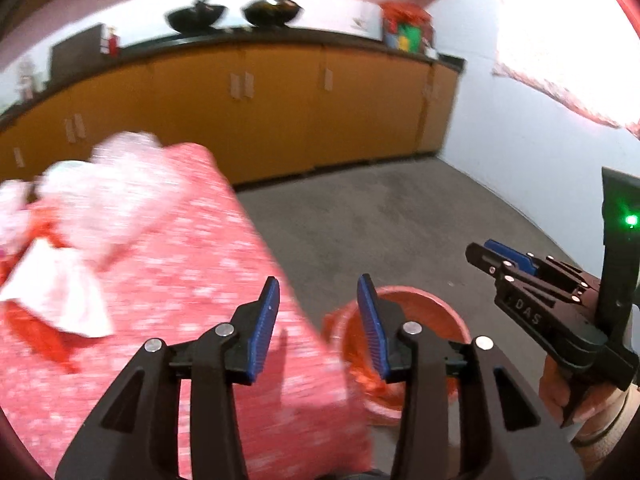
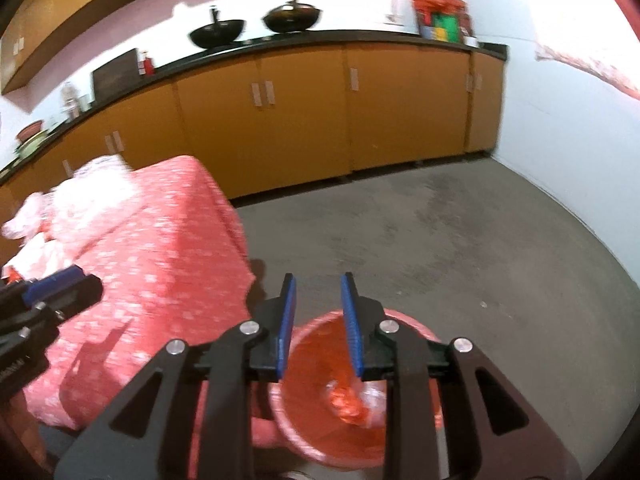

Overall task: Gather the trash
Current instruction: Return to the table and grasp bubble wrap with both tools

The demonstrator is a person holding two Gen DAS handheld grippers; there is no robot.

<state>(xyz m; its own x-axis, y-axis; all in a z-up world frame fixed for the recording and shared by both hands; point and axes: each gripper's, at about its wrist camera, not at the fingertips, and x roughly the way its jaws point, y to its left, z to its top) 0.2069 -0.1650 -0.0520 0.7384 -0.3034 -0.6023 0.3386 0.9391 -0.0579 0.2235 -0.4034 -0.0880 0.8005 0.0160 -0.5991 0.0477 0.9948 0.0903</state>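
Observation:
A red bin [image 2: 320,432] stands on the floor beside a table with a red flowered cloth [image 2: 160,240]. A crumpled red and clear wrapper [image 2: 352,400] lies inside the bin. My right gripper [image 2: 318,284] is open and empty, just above the bin. My left gripper [image 1: 318,286] is open and empty over the table's edge, with the bin [image 1: 424,308] below it. White and red trash [image 1: 68,280] lies on the cloth at the left, also seen in the right wrist view [image 2: 80,208]. The right gripper [image 1: 486,254] shows at the right of the left wrist view.
Orange cabinets [image 2: 300,112] with a dark counter run along the far wall, with two black bowls [image 2: 218,34] on top. Grey floor [image 2: 460,240] spreads to the right of the table up to a white wall [image 2: 560,120].

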